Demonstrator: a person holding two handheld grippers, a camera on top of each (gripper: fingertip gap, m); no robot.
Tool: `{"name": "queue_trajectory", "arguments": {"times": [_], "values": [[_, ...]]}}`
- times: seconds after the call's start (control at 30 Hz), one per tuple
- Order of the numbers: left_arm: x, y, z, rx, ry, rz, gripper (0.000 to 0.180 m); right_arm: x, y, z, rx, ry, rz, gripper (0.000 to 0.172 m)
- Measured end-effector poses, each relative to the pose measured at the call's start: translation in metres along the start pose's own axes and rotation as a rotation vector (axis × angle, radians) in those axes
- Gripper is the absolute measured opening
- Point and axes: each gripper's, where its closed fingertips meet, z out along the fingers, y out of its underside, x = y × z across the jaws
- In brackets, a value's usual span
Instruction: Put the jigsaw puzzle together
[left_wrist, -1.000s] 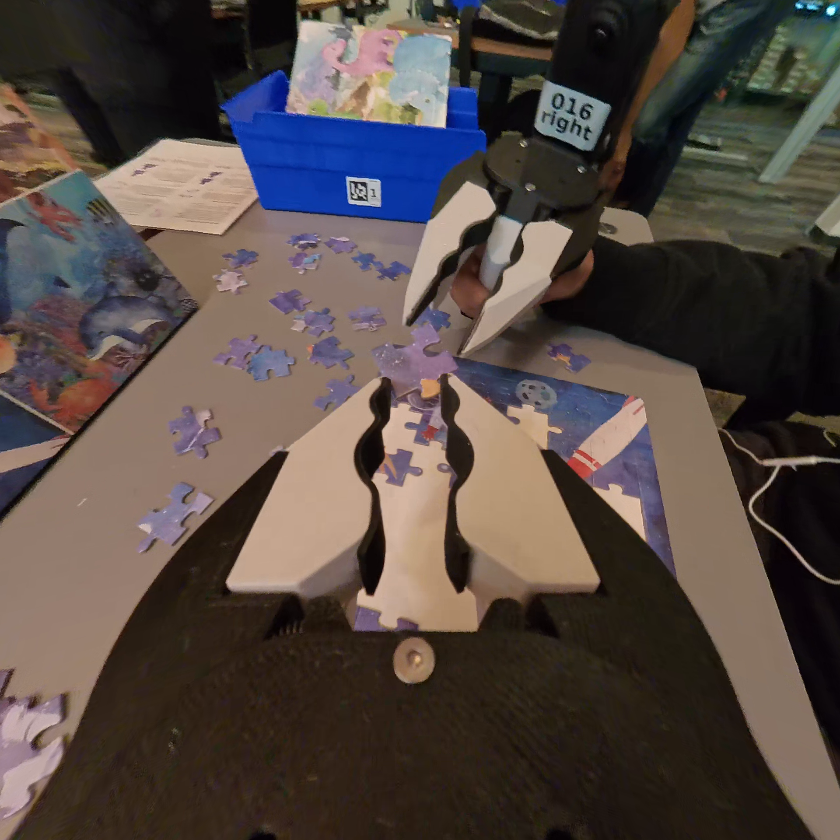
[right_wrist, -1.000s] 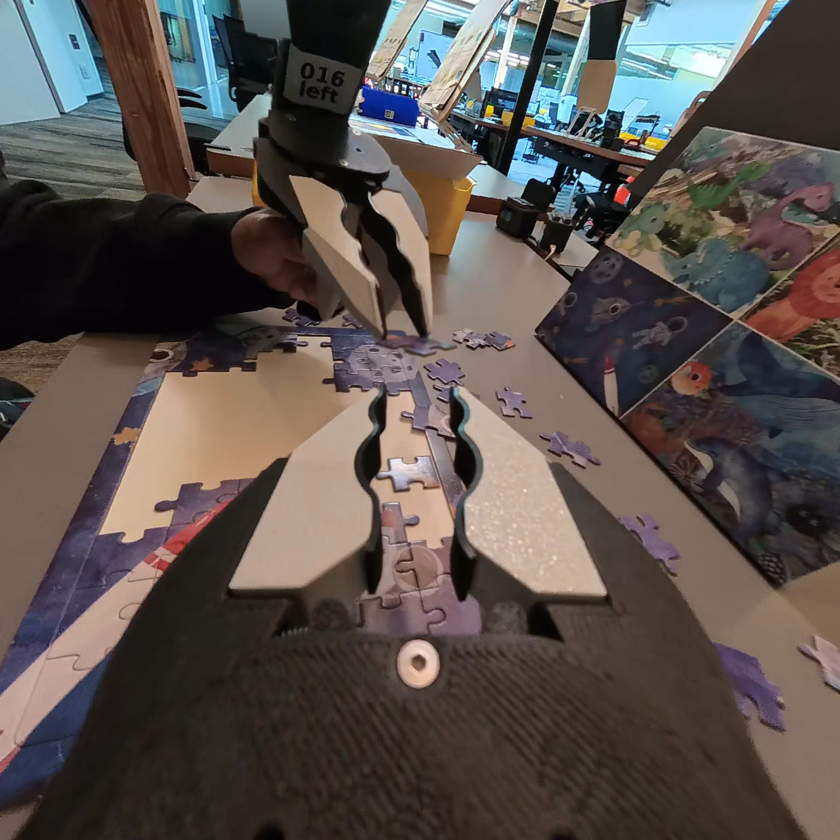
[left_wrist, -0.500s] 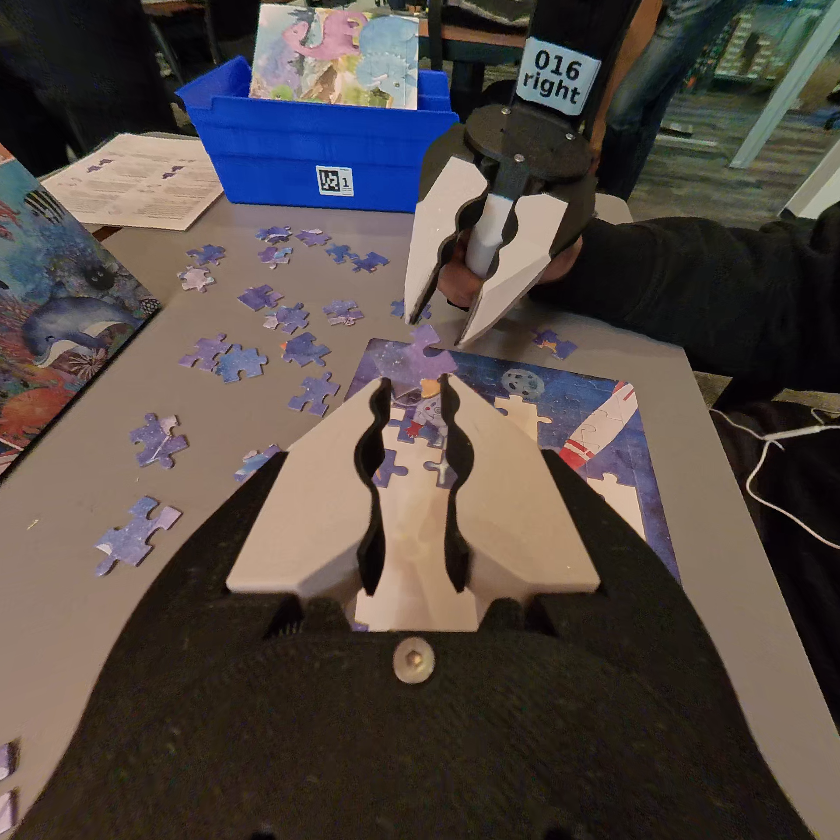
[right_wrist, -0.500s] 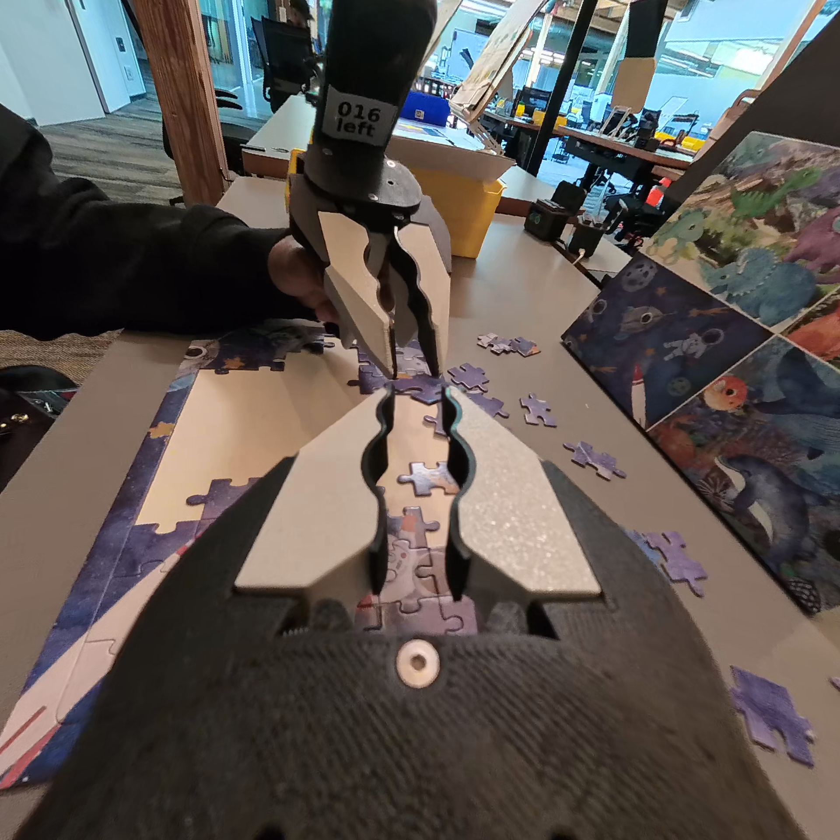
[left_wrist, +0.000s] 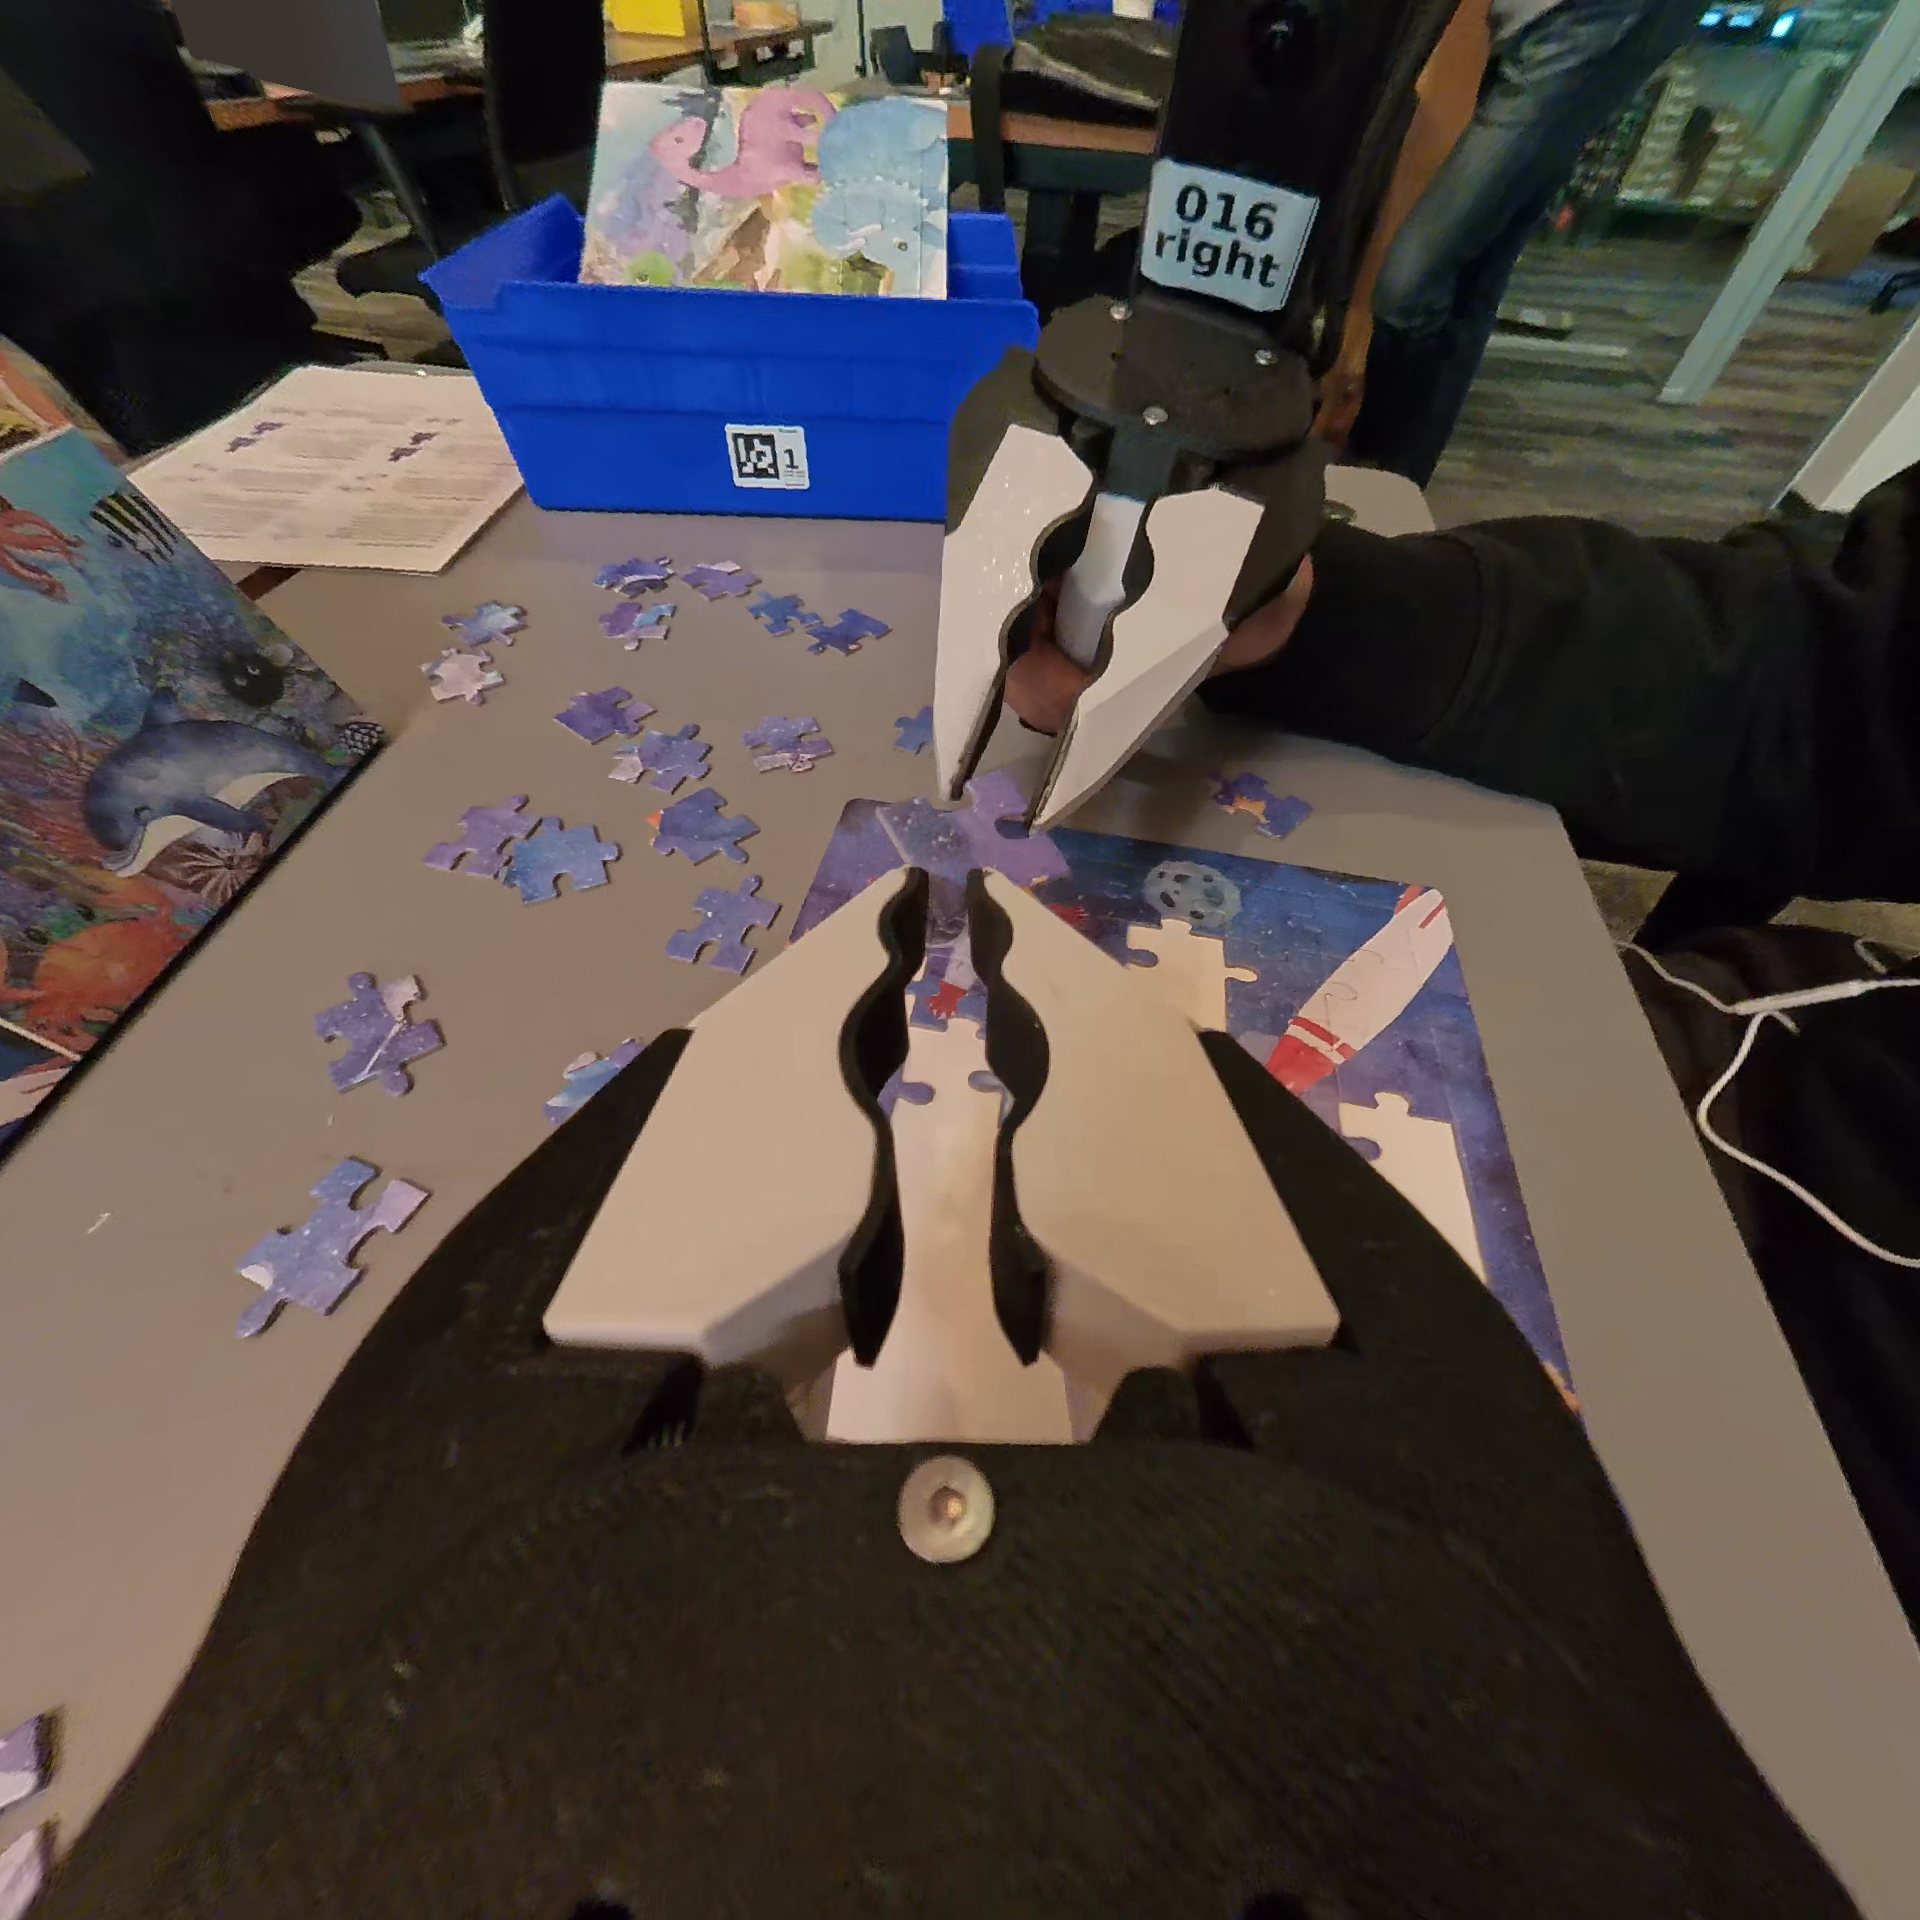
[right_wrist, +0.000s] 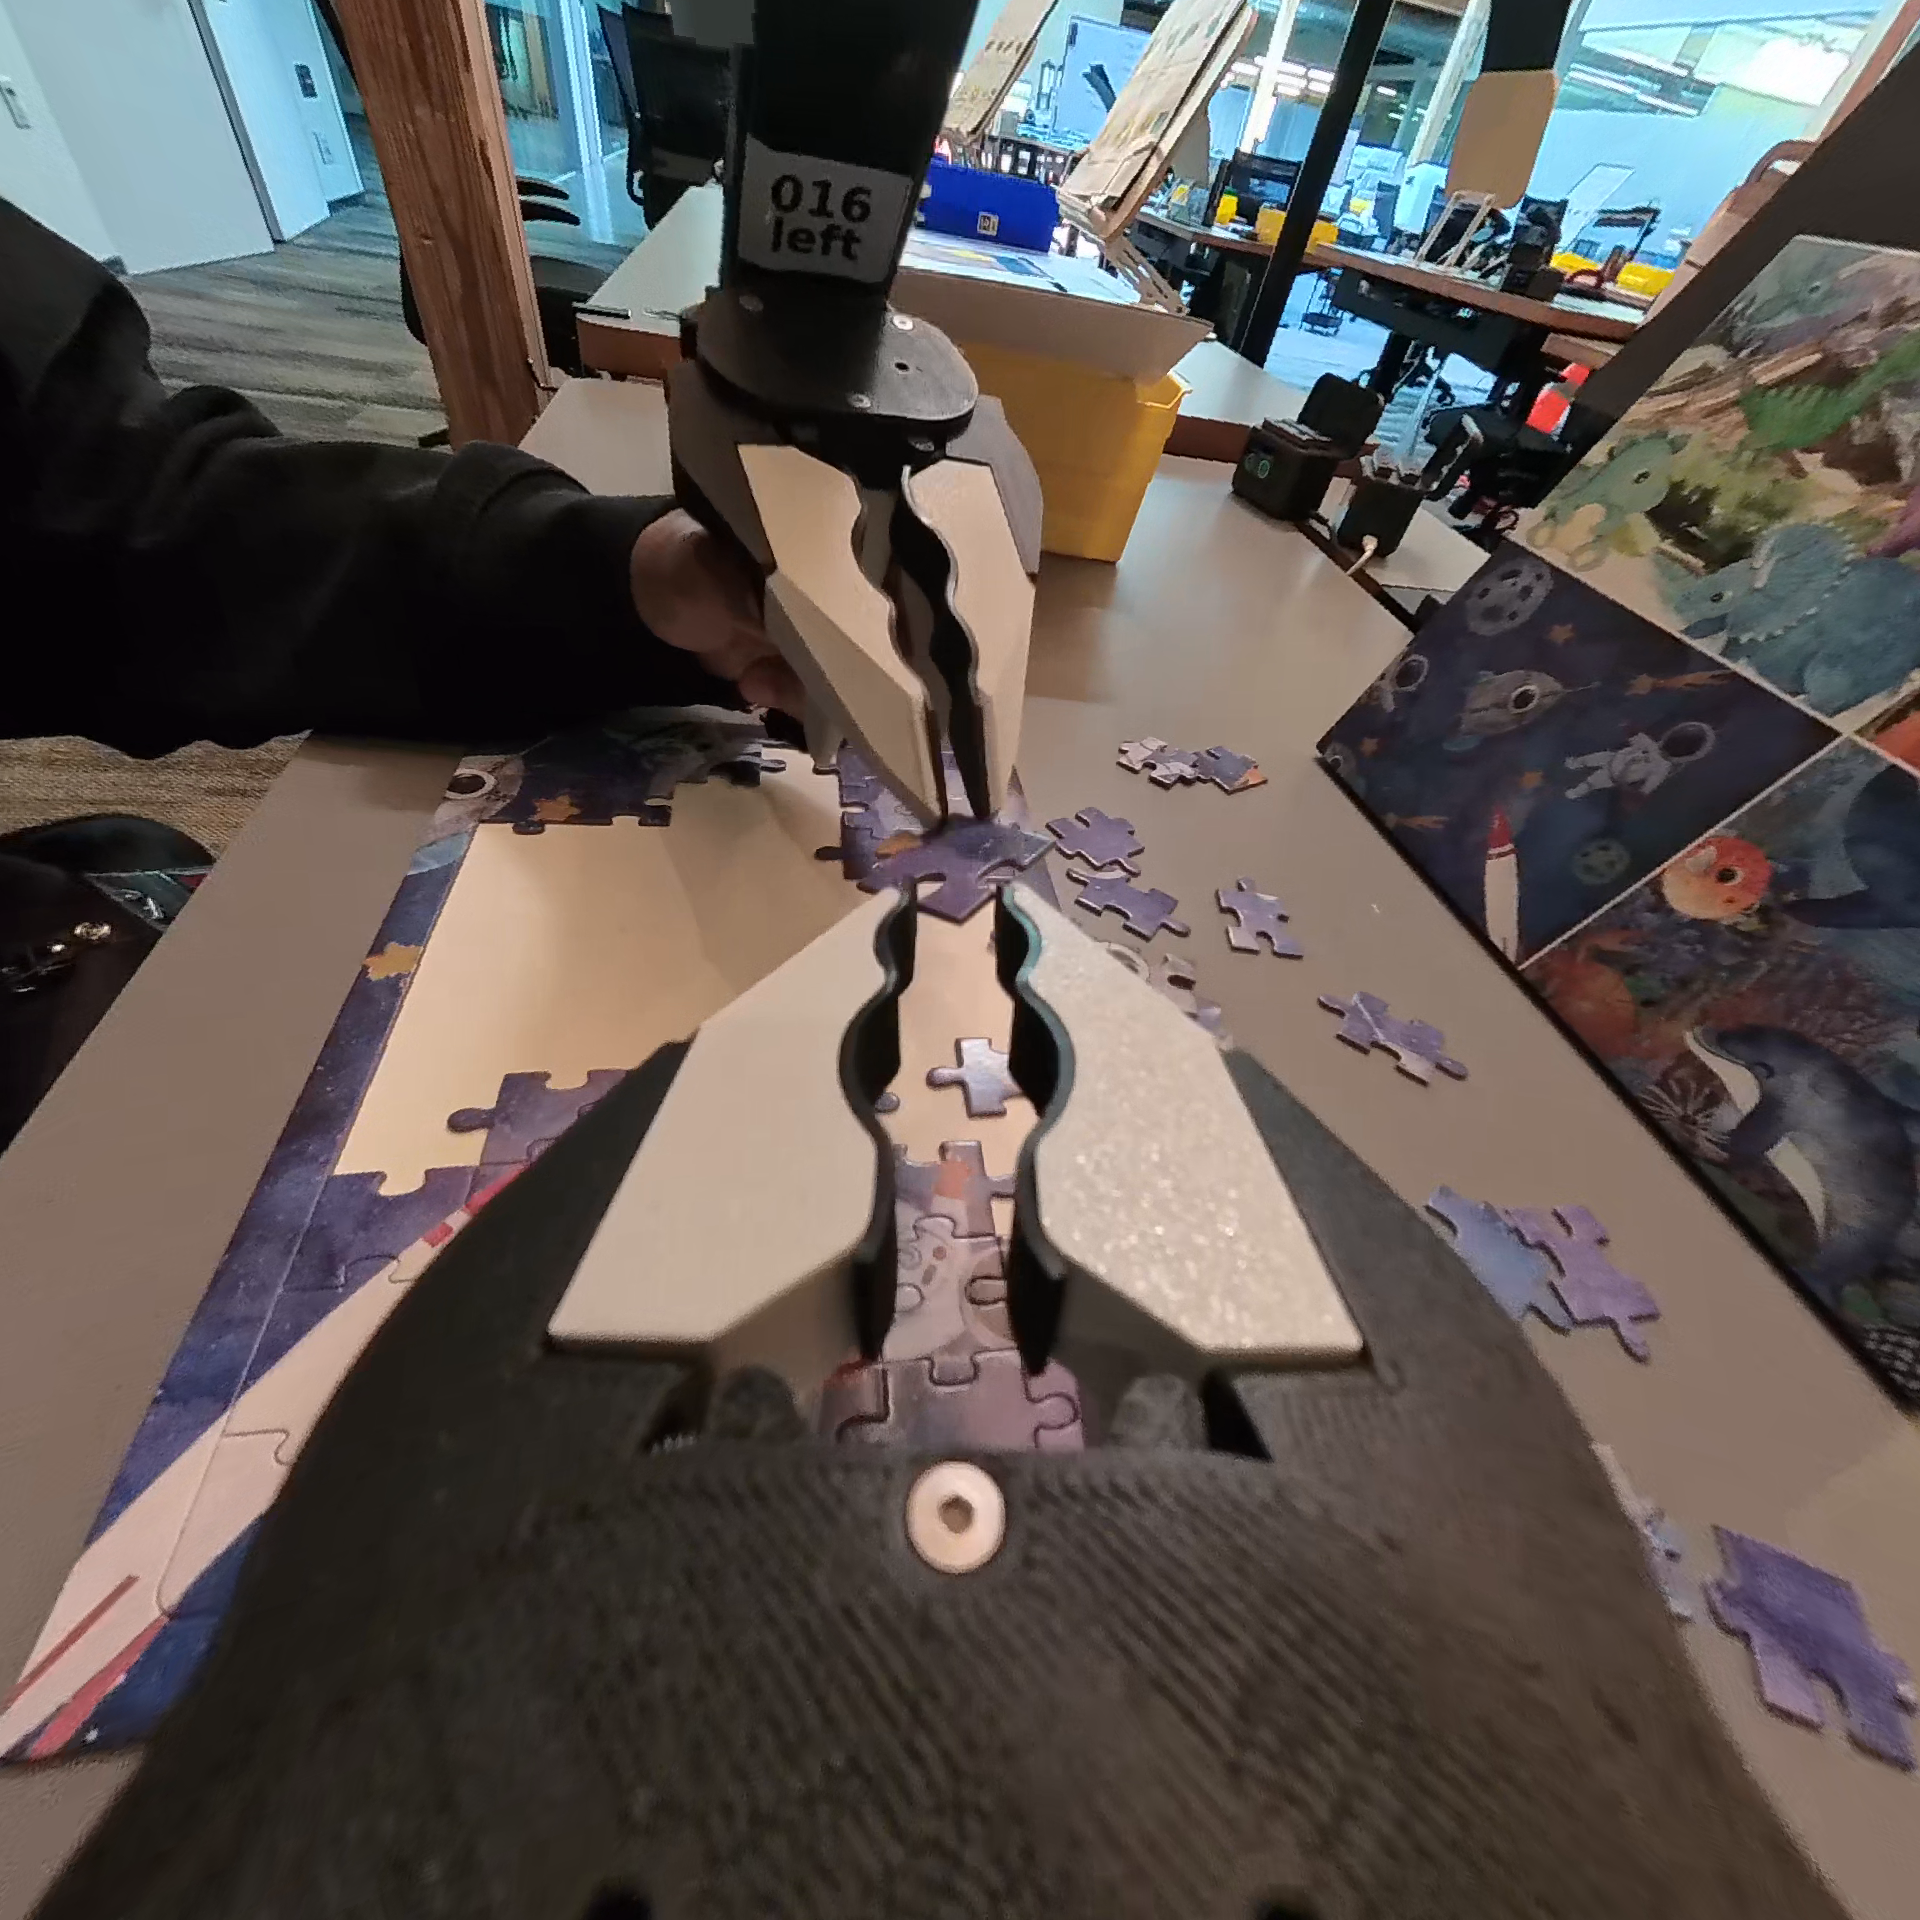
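Fingers (right_wrist: 914, 727) of the left gripper (right_wrist: 961, 805) are pinching in almost to a close, their tips pressing down on one edge of a purple puzzle piece (right_wrist: 961, 862). Opposite, the right gripper (left_wrist: 992, 810) is standing tips-down at the far edge of that same piece (left_wrist: 961, 831), its 2 fingers (left_wrist: 1122, 686) narrowly parted, 1 tip landing on each side of the piece's knob. Whether those pads are truly squeezing the knob I cannot tell.

That piece is sitting tilted over the top corner of the half-built space puzzle (left_wrist: 1351, 935), between the 2 grippers, overlapping the assembled pieces beneath it. Loose purple pieces (left_wrist: 561, 852) are lying scattered on the grey table (left_wrist: 156, 1195) just beside the puzzle. Farther back, a blue bin (left_wrist: 644, 395) is standing with a picture board (left_wrist: 769, 187) in it, a printed sheet (left_wrist: 332, 468) beside it.
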Motion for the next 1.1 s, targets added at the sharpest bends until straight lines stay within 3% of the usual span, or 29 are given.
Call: {"name": "queue_trajectory", "arguments": {"times": [0.2,0.4,0.53,0.77,0.93,1.1], "values": [[0.0,0.002,0.002,-0.007,0.005,-0.017,0.011,-0.002,-0.001,0.001,0.003,-0.008,0.0,0.012],[-0.011,0.0,0.001,0.015,-0.034,-0.067,0.04,0.003,-0.005,-0.003,0.017,0.025,-0.011,0.012],[-0.011,-0.007,0.0,0.087,0.017,-0.199,0.055,0.007,-0.015,-0.007,0.063,0.067,-0.027,0.012],[-0.003,-0.019,0.0,0.227,0.243,-0.525,0.055,0.016,-0.035,-0.01,0.111,0.245,-0.164,0.012],[-0.018,-0.008,0.003,0.185,0.141,-0.558,0.054,0.046,-0.022,-0.02,-0.036,0.487,-0.29,0.012],[-0.022,-0.008,0.001,0.189,0.106,-0.542,0.054,0.062,-0.012,-0.029,-0.141,0.587,-0.318,0.012]]}}
